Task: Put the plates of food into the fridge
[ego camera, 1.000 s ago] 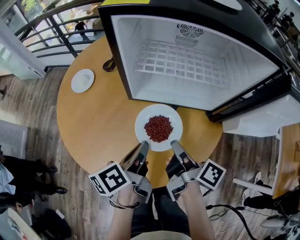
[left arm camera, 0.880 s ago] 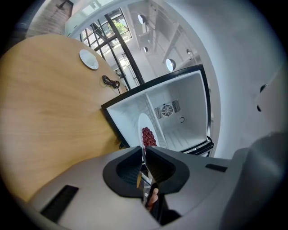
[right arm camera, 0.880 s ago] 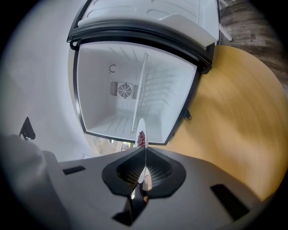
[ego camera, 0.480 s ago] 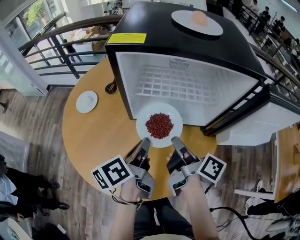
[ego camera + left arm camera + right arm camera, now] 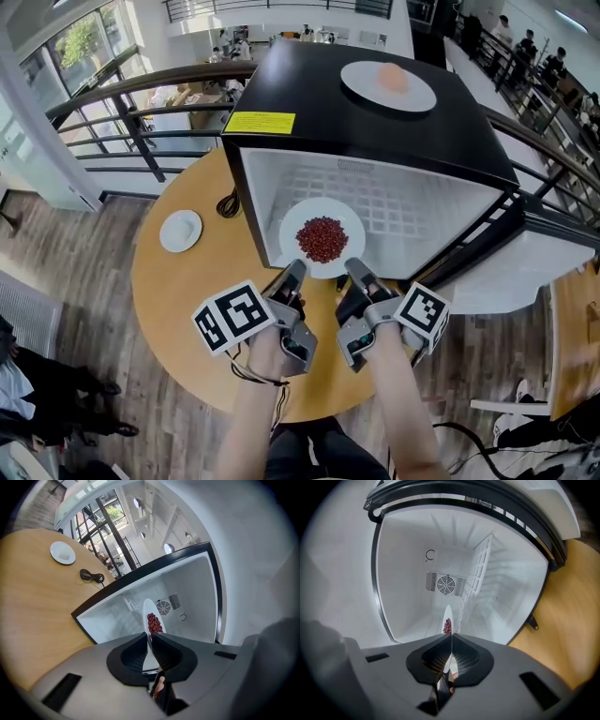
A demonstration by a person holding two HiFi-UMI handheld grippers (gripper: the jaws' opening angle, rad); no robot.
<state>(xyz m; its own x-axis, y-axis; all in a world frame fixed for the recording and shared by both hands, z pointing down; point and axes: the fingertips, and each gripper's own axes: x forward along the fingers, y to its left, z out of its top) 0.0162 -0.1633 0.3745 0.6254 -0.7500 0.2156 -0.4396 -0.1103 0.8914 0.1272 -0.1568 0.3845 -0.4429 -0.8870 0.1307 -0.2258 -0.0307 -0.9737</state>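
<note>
- Over by the left edge of the round wooden table, a small white saucer lies on its own, well apart from the action.
- Next along, a coiled black cable lies on the table, just beside the front left corner of the black fridge.
- Now the left gripper: its own view shows the left gripper with jaws drawn narrow, pinching the near rim of the white plate, which runs edge-on between them.
- Centre stage, the plate of red food is held level between both tools, right in the mouth of the open fridge at the front edge of the white interior. The red pieces are heaped in the middle of the plate.
- Behind it, the wire shelf and the round fan vent on the back wall are in plain sight.
- Over to the right gripper: seen along the right gripper, the jaws are closed tight on the plate's rim, on the near right side.
- Up on the fridge's top, toward its right rear corner, a second white plate carries a pinkish-orange piece of food.
- Far right, the fridge door hangs swung wide open.
</note>
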